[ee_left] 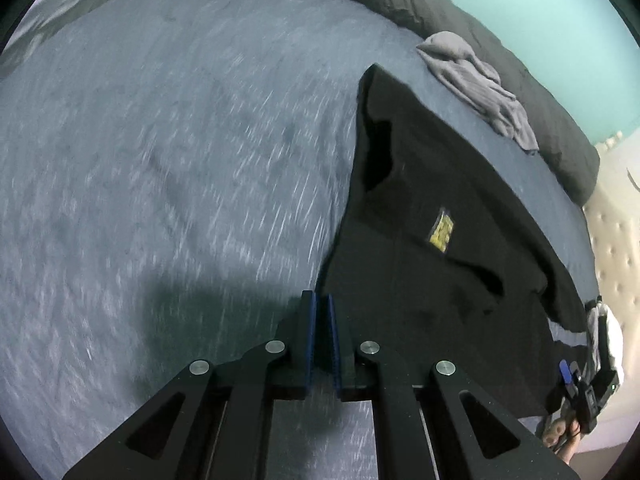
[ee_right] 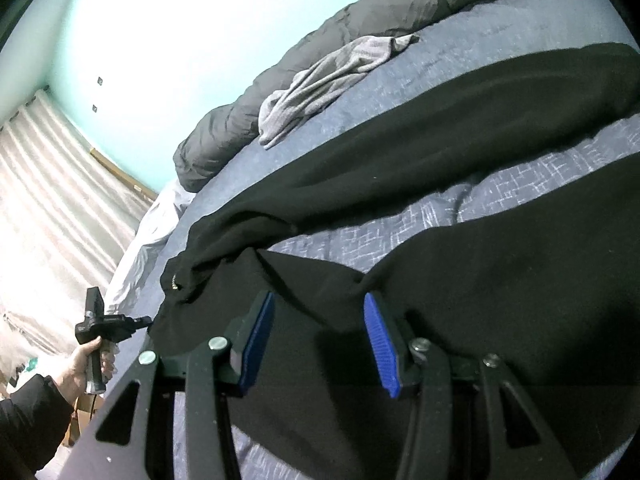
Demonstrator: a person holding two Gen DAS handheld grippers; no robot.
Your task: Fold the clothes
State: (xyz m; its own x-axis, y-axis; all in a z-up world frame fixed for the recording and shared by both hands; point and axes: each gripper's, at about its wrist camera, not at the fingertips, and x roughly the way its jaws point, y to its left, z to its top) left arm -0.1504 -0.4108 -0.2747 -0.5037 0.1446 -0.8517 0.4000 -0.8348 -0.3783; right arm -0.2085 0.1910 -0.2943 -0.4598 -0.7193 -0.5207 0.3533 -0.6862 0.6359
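A black garment (ee_left: 432, 208) with a small yellow patch (ee_left: 442, 232) lies spread on the blue-grey bedspread (ee_left: 160, 140). My left gripper (ee_left: 322, 300) is shut on the garment's near left edge and holds it. In the right wrist view the black garment (ee_right: 460, 288) lies with a long sleeve stretched across the bed. My right gripper (ee_right: 320, 312) is open just above the garment, its blue pads (ee_right: 380, 340) apart and empty. The left gripper (ee_right: 108, 326) shows there at the garment's far end, held by a hand.
A crumpled grey garment (ee_left: 480, 84) lies beyond the black one, also in the right wrist view (ee_right: 320, 84). A dark grey duvet (ee_left: 440, 12) is bunched along the bed's far side against a turquoise wall. Curtains (ee_right: 52, 184) hang at left.
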